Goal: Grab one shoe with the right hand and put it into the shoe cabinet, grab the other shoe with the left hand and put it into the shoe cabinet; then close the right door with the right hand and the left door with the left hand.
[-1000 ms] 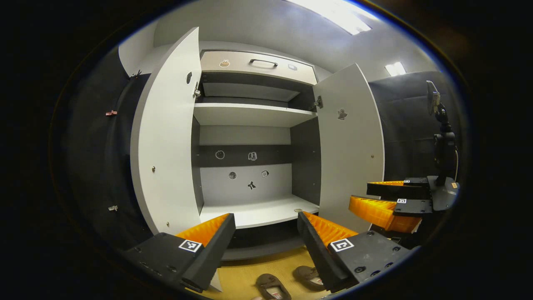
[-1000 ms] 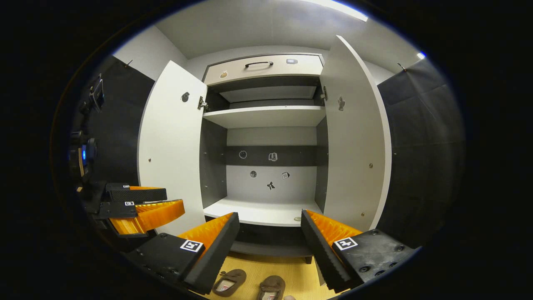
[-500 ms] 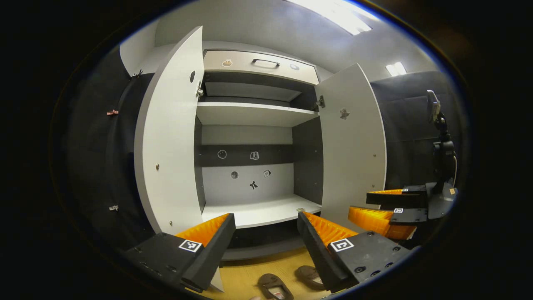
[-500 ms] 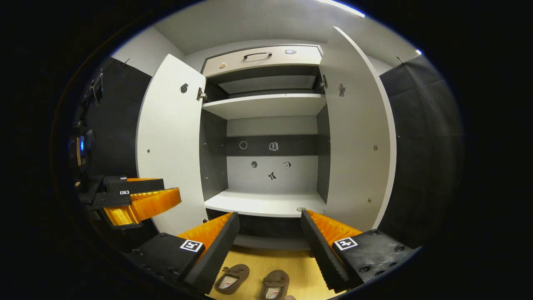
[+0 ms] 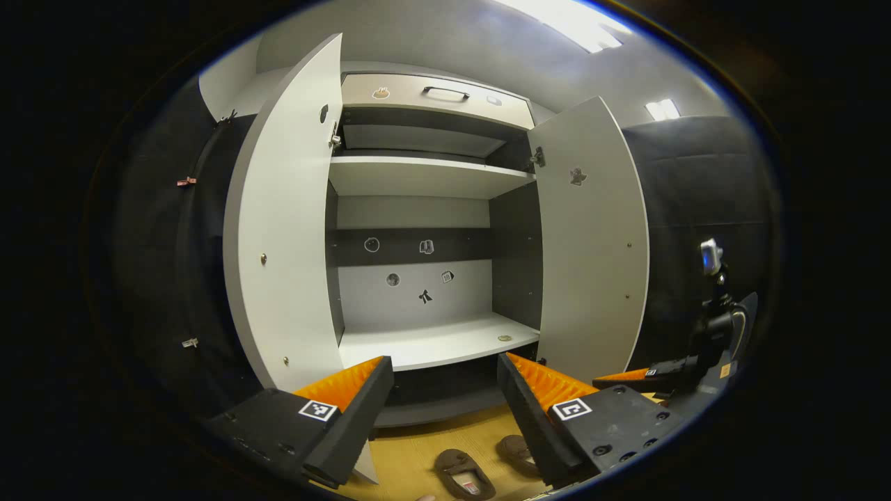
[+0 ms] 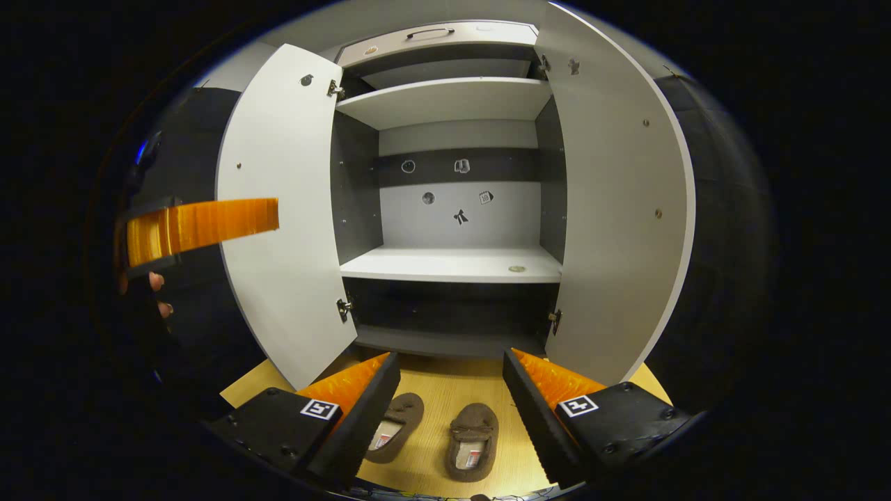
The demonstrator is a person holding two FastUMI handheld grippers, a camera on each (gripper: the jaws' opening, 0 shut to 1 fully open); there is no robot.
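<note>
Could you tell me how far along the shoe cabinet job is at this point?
Nothing is done yet. Both shoes, the left shoe and the right shoe, sit on the floor before the cabinet, whose left door and right door stand open. The right tool is open above the shoes, holding nothing; the left tool is open too. Both placements and both doors remain.

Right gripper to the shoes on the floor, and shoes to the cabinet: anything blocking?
Nothing visible. The right gripper is open above both shoes, floor bare between. Both cabinet doors stand open, and the lower shelf holds only a small round thing.
</note>
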